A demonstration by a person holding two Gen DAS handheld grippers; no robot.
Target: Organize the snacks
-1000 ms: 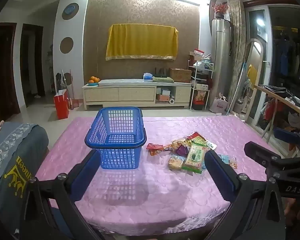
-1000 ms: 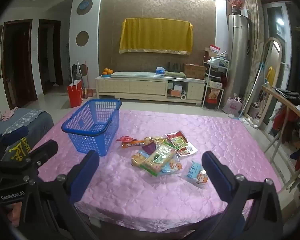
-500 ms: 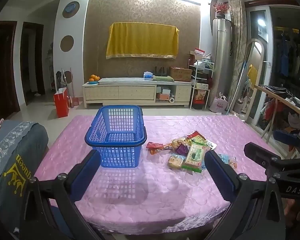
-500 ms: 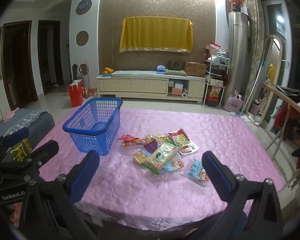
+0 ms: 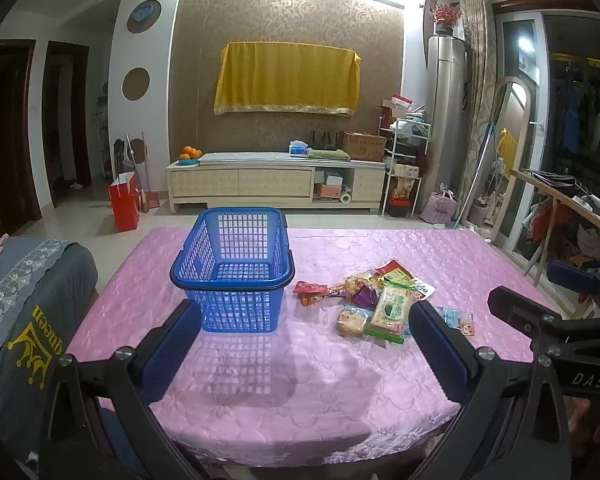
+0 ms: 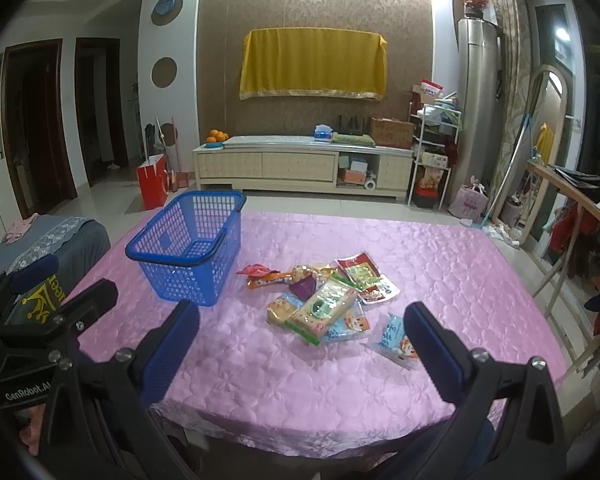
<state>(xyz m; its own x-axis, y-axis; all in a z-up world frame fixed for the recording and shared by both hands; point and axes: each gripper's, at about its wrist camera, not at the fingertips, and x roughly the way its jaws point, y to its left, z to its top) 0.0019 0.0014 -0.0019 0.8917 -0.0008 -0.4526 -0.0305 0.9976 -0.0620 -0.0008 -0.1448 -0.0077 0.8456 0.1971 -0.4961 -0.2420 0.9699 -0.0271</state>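
Slightly nearer than before: blue basket [image 5: 233, 270], upright on pink tablecloth [image 5: 380, 380]; snack packets [image 6: 324, 300] heaped beside it. Left gripper [image 5: 304, 344], right gripper [image 6: 300, 344]: spread wide, empty.

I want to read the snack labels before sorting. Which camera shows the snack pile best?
The right wrist view: the snack pile lies near centre, packets spread apart. In the left wrist view the pile sits off right, partly behind that claw's finger.
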